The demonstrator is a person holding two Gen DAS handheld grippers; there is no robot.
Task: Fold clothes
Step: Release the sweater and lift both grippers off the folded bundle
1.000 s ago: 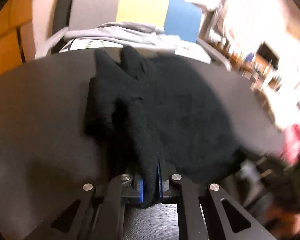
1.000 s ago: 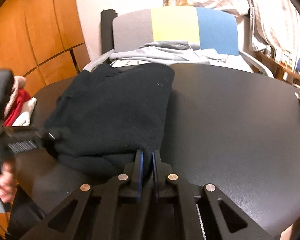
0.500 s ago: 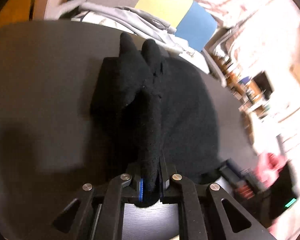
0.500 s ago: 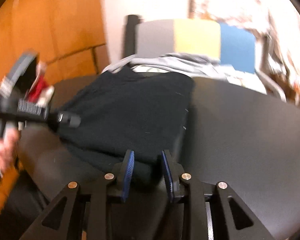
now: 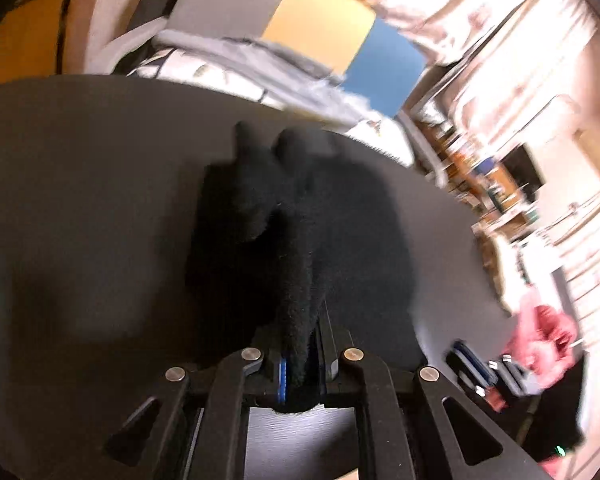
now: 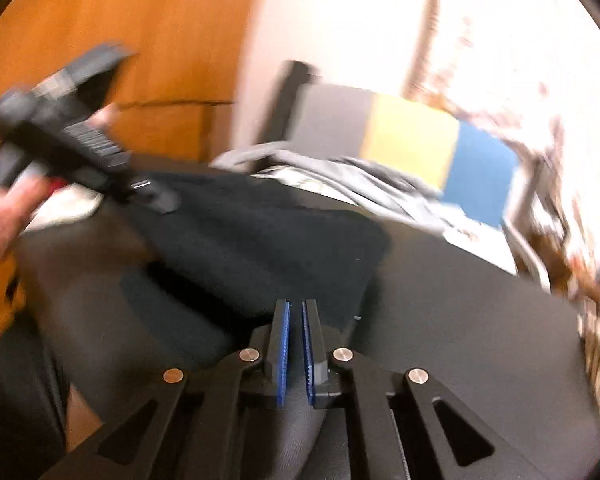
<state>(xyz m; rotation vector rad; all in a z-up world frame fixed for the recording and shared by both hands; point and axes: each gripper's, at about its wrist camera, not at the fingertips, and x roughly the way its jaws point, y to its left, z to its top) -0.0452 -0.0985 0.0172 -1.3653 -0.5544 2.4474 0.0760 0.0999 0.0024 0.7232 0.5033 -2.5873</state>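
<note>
Black garment edge pinched in left gripper

each camera sat on its own gripper, tilted, looking down close over the dark table; both views shared the black garment and striped chair.
</note>
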